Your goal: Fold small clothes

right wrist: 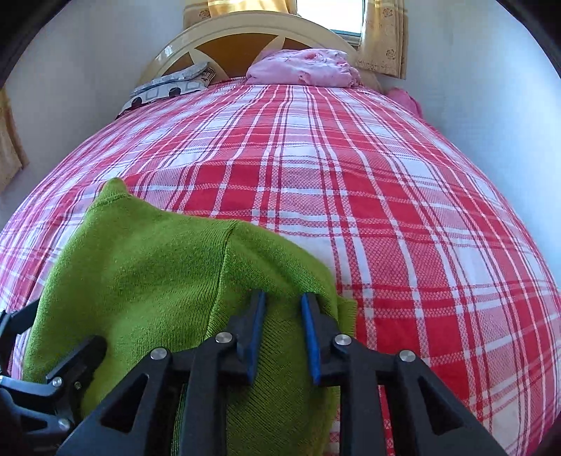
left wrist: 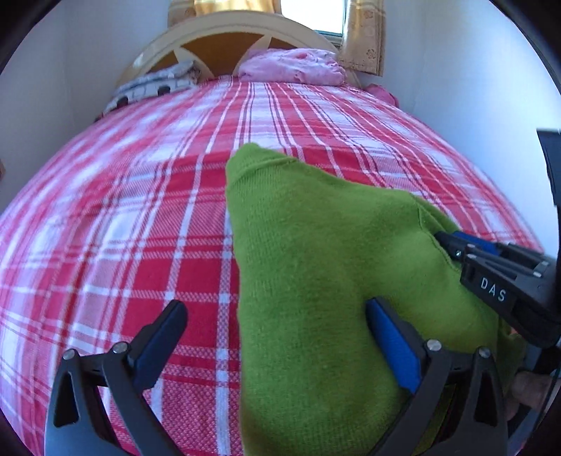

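**One green knit garment on a plaid bed, two grippers at its near edge**

Surface: bed (left wrist: 122, 217) under a red-and-white plaid cover, filling both views. Cream arched headboard (right wrist: 196, 40) with orange panels at 12 o'clock; pale walls either side; a bright window (right wrist: 329, 14) above it, flanked by yellow patterned curtains (right wrist: 384, 38).

Other items: pink bundled bedding (right wrist: 301, 68) against the headboard at 12 o'clock; grey-and-white patterned cloth (right wrist: 164, 87) at 11 o'clock; a pink piece (right wrist: 405, 98) at the bed's edge, 1 o'clock.

Task item: green knit garment (left wrist: 315, 263) lying on the cover at the near end of the bed, one corner pointing toward the headboard.

Left gripper (left wrist: 277, 336): fingers spread wide, one over the plaid, the other on the knit's surface; holding nothing.

Right gripper (right wrist: 282, 333): blue-padded fingers a narrow gap apart, with the fabric passing beneath and between them; whether they pinch it cannot be told. In the left wrist view it meets the garment's 3 o'clock edge.
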`<state>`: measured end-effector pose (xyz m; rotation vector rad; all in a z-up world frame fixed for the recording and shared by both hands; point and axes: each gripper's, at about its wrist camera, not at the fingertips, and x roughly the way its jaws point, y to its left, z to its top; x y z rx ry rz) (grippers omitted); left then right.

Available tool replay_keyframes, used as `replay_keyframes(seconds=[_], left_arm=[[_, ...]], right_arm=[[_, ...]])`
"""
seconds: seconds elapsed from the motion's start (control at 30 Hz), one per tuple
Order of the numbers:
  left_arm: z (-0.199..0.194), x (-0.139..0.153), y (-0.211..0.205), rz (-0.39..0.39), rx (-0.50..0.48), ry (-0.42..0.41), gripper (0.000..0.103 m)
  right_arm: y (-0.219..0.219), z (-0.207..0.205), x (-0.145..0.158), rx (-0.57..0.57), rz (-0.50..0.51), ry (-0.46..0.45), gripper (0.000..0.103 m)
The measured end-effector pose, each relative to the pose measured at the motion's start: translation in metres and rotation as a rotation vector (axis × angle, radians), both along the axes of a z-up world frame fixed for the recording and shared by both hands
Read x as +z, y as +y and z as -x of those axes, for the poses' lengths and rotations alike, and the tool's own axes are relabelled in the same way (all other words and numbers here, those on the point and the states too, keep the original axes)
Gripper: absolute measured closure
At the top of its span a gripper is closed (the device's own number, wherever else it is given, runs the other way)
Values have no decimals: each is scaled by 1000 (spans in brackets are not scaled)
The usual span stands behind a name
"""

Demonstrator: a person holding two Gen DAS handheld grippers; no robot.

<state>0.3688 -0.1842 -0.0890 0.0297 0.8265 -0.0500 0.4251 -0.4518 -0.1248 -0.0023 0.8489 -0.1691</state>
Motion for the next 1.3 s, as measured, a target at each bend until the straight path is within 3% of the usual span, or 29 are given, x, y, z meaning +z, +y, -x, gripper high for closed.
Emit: replay_keyframes(seconds=[0.17,0.27,0.4,0.47,0.67,0.7,0.77,0.8,0.87,0.97,1.17,1.3], left_arm=[[2,1,3,-22,-19,-9,0],[2,2,-5,-64,-20,-30,0],[5,3,-8,-90,-17,-42,0],[6,3,-11,-110,-17,-47,0],[24,5,-9,-143,-19,-61,0],[29,6,-8,-134,-16,-59,0],[43,9,-2,-96,-12,-51,0],[52,11,0,-71,-12,-46,0],[75,10,3,-27,-53,-7,0],[103,2,0,-59,-90,-5,0],[140,5,-7,-99,-117,-27,0],[161,2,-2,-90,-129,-27,0]], right_arm=[[15,21,17,-17,82,18,78],[24,57,29,8,57,-21,78],[33,93,15,19,54,-7,78],[34,100,6,18,65,-45,78],[45,101,-2,5,166,-85,77],[44,101,-2,4,162,-87,75],[39,103,0,-29,153,-88,57],[36,105,2,-49,143,-81,53],[28,112,9,-73,60,-53,52],[32,146,21,-79,-14,-101,52],[57,193,1,-61,49,-29,52],[52,218,-5,-105,-44,-73,52]])
